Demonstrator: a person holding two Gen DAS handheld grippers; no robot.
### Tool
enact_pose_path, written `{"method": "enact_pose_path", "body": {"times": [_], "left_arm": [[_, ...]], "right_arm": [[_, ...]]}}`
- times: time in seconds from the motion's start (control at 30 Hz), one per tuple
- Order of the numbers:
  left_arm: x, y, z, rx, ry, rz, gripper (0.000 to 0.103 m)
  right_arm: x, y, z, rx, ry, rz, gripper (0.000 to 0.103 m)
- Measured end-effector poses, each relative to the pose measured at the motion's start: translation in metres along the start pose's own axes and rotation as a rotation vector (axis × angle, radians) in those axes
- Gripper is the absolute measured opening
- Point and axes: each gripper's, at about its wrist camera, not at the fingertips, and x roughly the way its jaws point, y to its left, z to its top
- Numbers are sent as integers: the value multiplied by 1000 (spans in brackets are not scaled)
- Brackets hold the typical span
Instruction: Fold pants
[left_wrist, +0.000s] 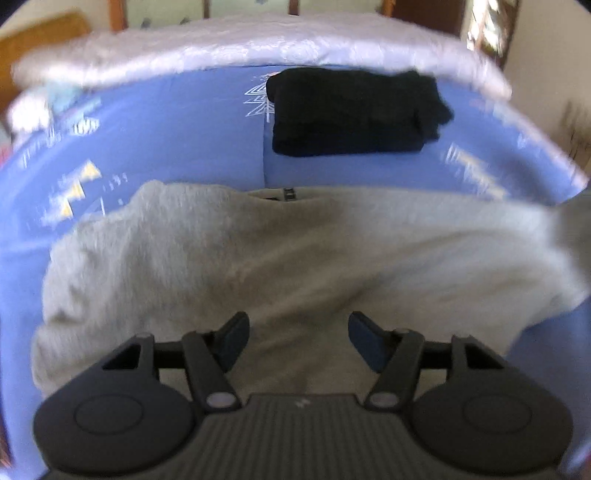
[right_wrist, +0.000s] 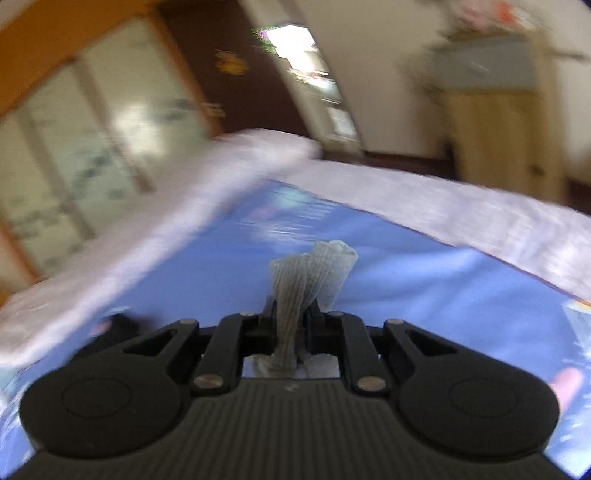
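Your grey fleecy pants (left_wrist: 280, 254) lie rumpled on the blue bed (left_wrist: 166, 140) just ahead of your left tongs (left_wrist: 299, 336), which are released. Right tongs (right_wrist: 293, 325) clench their ribbed cuff (right_wrist: 314, 273). No readable labels.

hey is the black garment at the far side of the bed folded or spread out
Folded. The black garment sits as a compact, thick rectangle with stacked edges on the blue bedsheet, beyond the grey pants.
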Motion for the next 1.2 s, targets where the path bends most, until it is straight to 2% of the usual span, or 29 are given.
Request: {"method": "enact_pose_path", "body": {"times": [0.1, 0.2, 0.3, 0.33, 0.37, 0.4, 0.43, 0.47, 0.53, 0.57, 0.6, 0.67, 0.73, 0.77, 0.8, 0.9, 0.97, 1.03, 1.1, 1.13, 1.2], "left_arm": [[-9, 9, -1, -80, 16, -81, 63], [-15, 19, -7, -119, 38, -113, 63], [-15, 33, -12, -162, 58, -139, 63], [-14, 37, -13, -172, 63, -142, 63], [-14, 39, -15, -181, 68, -140, 63], [-13, 42, -17, -191, 76, -140, 63], [-12, 44, -18, -200, 85, -144, 63], [-12, 47, -19, -208, 89, -151, 63], [-13, 50, -21, -216, 84, -162, 65], [-13, 50, -21, -218, 82, -165, 65], [-12, 50, -20, -222, 81, -171, 66], [-10, 47, -18, -226, 80, -189, 66], [-7, 39, -13, -212, 80, -209, 66], [-5, 33, -8, -198, 79, -214, 66], [-3, 25, -2, -183, 76, -217, 66], [5, 2, 22, -152, 68, -247, 69], [15, -13, 41, -152, 76, -271, 69], [27, -31, 56, -148, 83, -274, 69], [42, -52, 65, -106, 93, -203, 65], [50, -63, 66, -72, 104, -147, 65], [71, -83, 61, 17, 138, 10, 66]], "right_arm": [[-11, 57, -32, -123, 8, 116, 17], [-9, 107, -79, -262, 72, 214, 17], [3, 141, -128, -362, 185, 275, 21], [10, 150, -147, -385, 250, 308, 22], [18, 157, -159, -419, 304, 325, 30], [28, 164, -174, -467, 381, 337, 49], [36, 167, -187, -499, 456, 342, 58], [38, 167, -194, -504, 486, 340, 62], [22, 163, -191, -499, 437, 362, 69], [12, 158, -184, -471, 431, 405, 76], [3, 151, -176, -432, 426, 444, 77], [-12, 138, -165, -354, 402, 493, 77], [-23, 131, -161, -303, 360, 475, 75], [-26, 124, -158, -275, 347, 453, 71], [-25, 119, -156, -252, 341, 429, 60], [-10, 103, -157, -163, 376, 342, 37], [1, 97, -161, -98, 408, 338, 28], [15, 99, -176, -61, 462, 325, 26], [18, 102, -193, -59, 501, 314, 26], [15, 102, -197, -60, 480, 322, 26], [10, 100, -199, -51, 468, 341, 25]]}}
